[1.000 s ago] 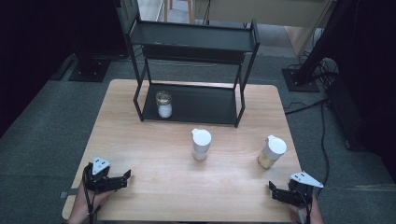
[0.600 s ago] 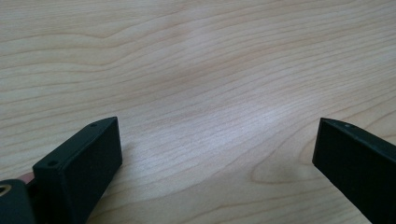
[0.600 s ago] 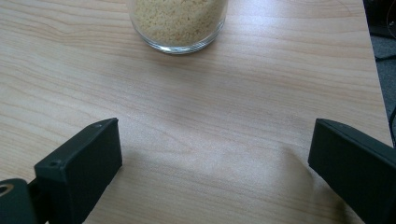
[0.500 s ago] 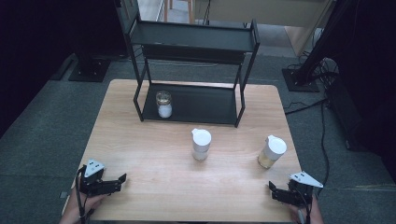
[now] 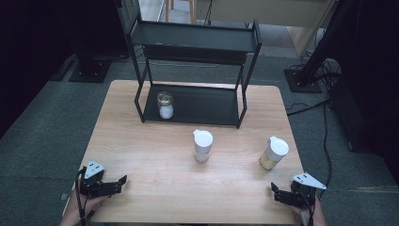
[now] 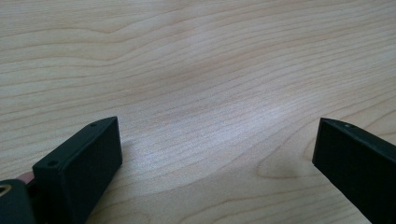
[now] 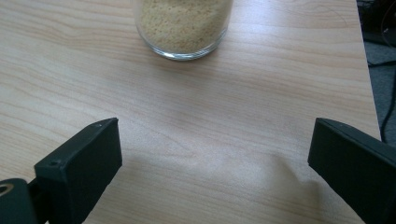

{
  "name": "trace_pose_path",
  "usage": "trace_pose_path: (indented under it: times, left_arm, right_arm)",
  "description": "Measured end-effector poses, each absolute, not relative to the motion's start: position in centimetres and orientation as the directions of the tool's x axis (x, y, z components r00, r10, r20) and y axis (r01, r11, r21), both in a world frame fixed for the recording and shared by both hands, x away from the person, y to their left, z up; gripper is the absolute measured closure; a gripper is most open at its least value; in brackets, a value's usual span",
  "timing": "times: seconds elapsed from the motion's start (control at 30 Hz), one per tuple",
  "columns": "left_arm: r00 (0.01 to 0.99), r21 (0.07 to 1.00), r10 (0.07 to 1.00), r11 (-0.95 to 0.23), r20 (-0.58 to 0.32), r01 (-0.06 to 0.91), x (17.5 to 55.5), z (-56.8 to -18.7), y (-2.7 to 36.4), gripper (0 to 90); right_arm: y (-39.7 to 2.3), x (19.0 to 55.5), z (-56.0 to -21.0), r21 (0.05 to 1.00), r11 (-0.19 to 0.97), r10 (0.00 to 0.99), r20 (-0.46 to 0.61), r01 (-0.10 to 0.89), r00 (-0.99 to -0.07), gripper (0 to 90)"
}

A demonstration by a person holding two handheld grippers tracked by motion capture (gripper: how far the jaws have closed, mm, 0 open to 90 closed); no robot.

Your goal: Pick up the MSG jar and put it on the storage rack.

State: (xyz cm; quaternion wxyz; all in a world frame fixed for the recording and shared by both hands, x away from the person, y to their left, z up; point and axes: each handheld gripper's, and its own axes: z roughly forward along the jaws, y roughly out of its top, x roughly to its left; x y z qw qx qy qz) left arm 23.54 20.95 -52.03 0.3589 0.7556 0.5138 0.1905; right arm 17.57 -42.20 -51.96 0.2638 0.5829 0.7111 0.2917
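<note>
My left gripper rests at the table's near left corner, held by a hand, its jaws pointing right. In the left gripper view it stands open over bare wood with nothing between the jaws. At the near right corner my right gripper is also open. The right gripper view has it facing the base of a glass jar of yellowish grains, a short way ahead and apart from the jaws. That white-lidded jar stands upright near the table's right edge.
A second white-lidded jar stands mid-table. A black two-tier rack occupies the far half of the table; a glass jar with white contents sits at the left of its lower shelf. The wooden table has rounded corners.
The left gripper has slid a little left and toward the near edge. The right gripper and the jars have not moved.
</note>
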Motion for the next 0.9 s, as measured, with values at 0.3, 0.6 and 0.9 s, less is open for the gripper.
trace_pose_path:
  times: [0.3,0.6,0.9]
  left_arm:
    - [0.401,0.736,0.913,-0.223,-0.071,0.639,23.5,-52.0,20.8,1.6]
    - [0.403,0.736,0.912,-0.223,-0.073,0.639,23.6,-52.0,20.8,1.6]
    - [0.407,0.736,0.911,-0.227,-0.071,0.638,23.6,-52.0,20.8,1.6]
  right_arm:
    - [-41.2,17.5,-51.4,0.713,0.164,0.981,-0.048,0.682,-0.186,2.5]
    - [-39.2,17.3,-50.3,0.725,0.189,0.973,-0.047,0.663,-0.227,2.5]
    - [-37.2,17.6,-49.7,0.733,0.213,0.964,-0.049,0.646,-0.263,2.5]
